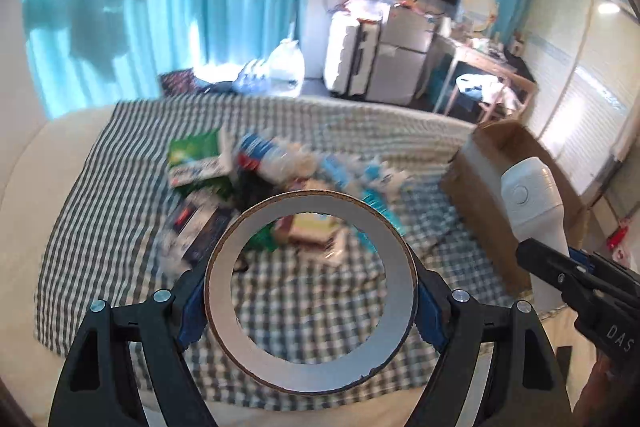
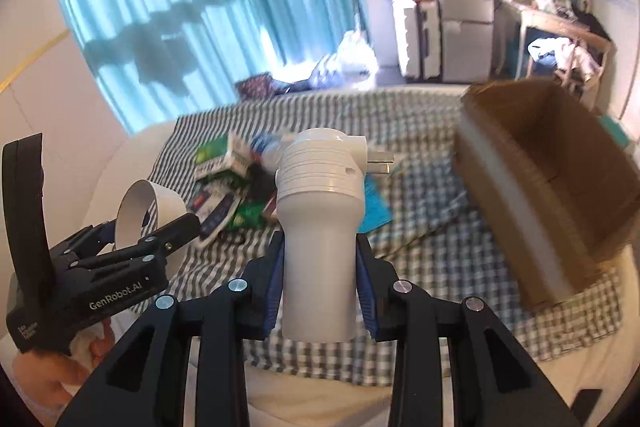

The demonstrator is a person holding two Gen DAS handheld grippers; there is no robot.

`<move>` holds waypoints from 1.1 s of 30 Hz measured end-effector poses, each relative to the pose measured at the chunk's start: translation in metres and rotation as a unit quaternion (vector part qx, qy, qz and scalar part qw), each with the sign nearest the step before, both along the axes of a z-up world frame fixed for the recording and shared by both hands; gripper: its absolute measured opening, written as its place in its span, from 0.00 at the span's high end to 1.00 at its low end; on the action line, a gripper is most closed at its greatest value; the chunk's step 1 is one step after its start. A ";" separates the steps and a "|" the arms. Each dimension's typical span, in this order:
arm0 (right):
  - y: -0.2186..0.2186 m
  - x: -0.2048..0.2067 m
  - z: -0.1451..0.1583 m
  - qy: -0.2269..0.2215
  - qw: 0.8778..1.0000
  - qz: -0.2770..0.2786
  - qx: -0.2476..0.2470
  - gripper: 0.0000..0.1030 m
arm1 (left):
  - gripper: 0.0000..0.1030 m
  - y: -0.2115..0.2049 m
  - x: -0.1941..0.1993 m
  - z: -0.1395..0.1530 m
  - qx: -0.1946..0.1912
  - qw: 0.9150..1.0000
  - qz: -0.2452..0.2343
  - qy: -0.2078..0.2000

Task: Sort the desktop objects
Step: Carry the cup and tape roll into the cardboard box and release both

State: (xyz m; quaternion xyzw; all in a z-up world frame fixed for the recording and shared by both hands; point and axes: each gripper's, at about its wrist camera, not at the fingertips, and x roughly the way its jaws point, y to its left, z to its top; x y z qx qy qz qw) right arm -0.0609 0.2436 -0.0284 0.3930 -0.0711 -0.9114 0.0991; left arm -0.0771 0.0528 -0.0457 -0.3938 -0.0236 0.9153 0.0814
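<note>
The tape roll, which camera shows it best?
The left wrist view: the tape roll faces the lens, whole ring visible between the left gripper's fingers. The right wrist view shows it small and oblique at the left edge.

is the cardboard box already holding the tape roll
No, the tape roll is clamped in the left gripper, apart from the cardboard box.

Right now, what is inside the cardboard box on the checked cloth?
The cardboard box stands open. The right wrist view shows bare brown inner walls and part of the floor, with nothing visible inside. Its near wall hides the closest part of the floor, so something small there cannot be ruled out.
</note>
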 end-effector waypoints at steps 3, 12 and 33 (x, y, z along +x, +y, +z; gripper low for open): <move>0.024 0.003 0.025 0.024 1.000 -0.016 0.006 0.69 | 0.19 0.028 -0.006 0.019 -0.005 0.999 -0.030 0.022; 0.109 -0.014 0.064 0.042 0.995 -0.089 0.022 0.69 | 0.19 0.150 -0.038 0.046 0.008 0.992 -0.123 0.038; 0.273 -0.063 -0.007 -0.038 0.979 -0.196 0.032 0.59 | 0.02 0.324 -0.130 -0.021 0.054 0.975 -0.209 -0.046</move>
